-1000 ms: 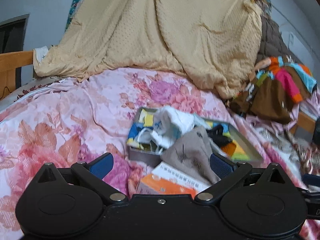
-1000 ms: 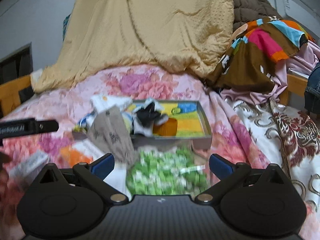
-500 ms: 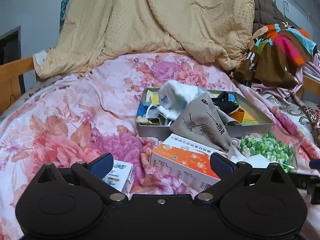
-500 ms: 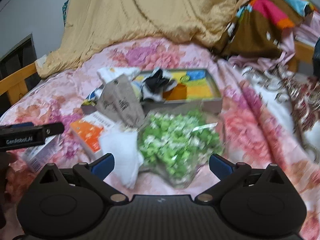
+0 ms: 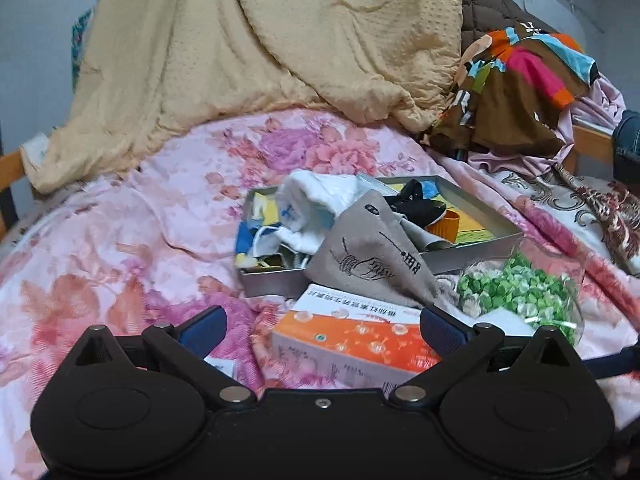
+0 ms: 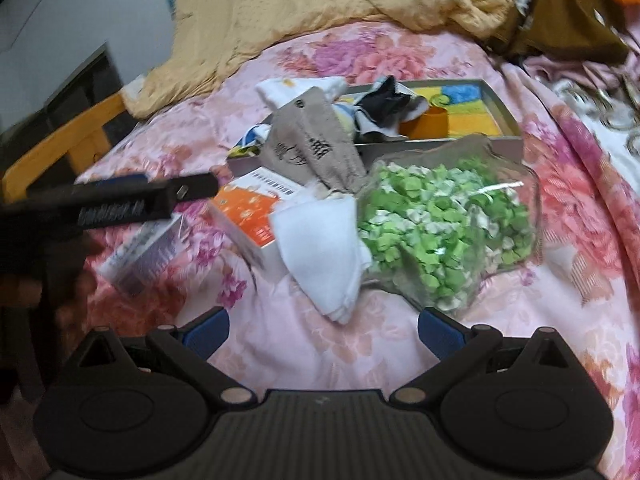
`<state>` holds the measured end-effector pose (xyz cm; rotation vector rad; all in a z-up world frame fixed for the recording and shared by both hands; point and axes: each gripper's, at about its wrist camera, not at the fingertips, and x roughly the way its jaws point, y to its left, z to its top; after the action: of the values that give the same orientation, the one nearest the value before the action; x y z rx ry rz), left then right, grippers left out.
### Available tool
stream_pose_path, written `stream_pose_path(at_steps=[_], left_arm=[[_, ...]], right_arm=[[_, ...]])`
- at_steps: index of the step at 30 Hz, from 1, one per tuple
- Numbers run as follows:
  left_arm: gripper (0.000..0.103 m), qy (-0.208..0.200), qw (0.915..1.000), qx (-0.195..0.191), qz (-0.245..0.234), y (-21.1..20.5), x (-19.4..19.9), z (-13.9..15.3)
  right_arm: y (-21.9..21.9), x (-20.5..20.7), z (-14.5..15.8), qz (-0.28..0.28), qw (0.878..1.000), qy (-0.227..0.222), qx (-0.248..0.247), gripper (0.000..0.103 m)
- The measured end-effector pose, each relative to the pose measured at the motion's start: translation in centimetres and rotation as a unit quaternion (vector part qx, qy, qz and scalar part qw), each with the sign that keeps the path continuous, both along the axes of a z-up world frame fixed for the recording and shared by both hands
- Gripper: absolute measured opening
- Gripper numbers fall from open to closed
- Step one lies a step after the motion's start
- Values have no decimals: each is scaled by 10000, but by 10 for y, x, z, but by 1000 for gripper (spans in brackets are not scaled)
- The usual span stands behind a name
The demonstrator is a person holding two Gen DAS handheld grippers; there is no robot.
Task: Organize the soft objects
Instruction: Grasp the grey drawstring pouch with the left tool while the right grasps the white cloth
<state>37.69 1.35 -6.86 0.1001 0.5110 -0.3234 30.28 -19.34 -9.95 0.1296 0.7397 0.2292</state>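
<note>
Just ahead of our right tongs (image 6: 323,330), between their spread blue pads, lies a folded white cloth (image 6: 320,252) on the pink floral bedspread (image 6: 400,56). It touches a clear plastic bag of green and white pieces (image 6: 448,220) ahead and to the right of those tongs, and its other edge lies against an orange and white cardboard box (image 6: 244,212). Beyond the cloth, a grey fabric pouch with a black hand drawing (image 6: 312,140) drapes from the rim of a shallow grey tray (image 6: 508,112) down toward the box. In the tray we see a white sock-like bundle (image 5: 304,196), a black soft item (image 5: 416,200) and an orange cup (image 5: 448,224) on a yellow and blue lining.

Our left tongs (image 5: 322,330) hover low over the bedspread with their pads wide apart and nothing between them; the orange box sits just ahead of them, the pouch and tray farther on. From the right view we see the left tongs (image 6: 132,200) as a dark bar to the left, above a small blurred white and blue carton (image 6: 144,256).

Far ahead, a tan quilted blanket (image 5: 280,40) is heaped up, with a brown multicoloured garment (image 5: 516,84) to its right.
</note>
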Motion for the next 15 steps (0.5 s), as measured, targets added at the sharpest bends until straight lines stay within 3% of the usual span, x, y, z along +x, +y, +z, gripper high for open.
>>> stream_pose_path(at_steps=[9, 15], left_arm=[[102, 311, 9989, -321, 168, 1, 31, -7], [102, 192, 9995, -203, 134, -3, 41, -8]], right_arm=[[2, 2, -5, 174, 9996, -202, 38, 97], [2, 8, -12, 143, 9994, -245, 213, 92]])
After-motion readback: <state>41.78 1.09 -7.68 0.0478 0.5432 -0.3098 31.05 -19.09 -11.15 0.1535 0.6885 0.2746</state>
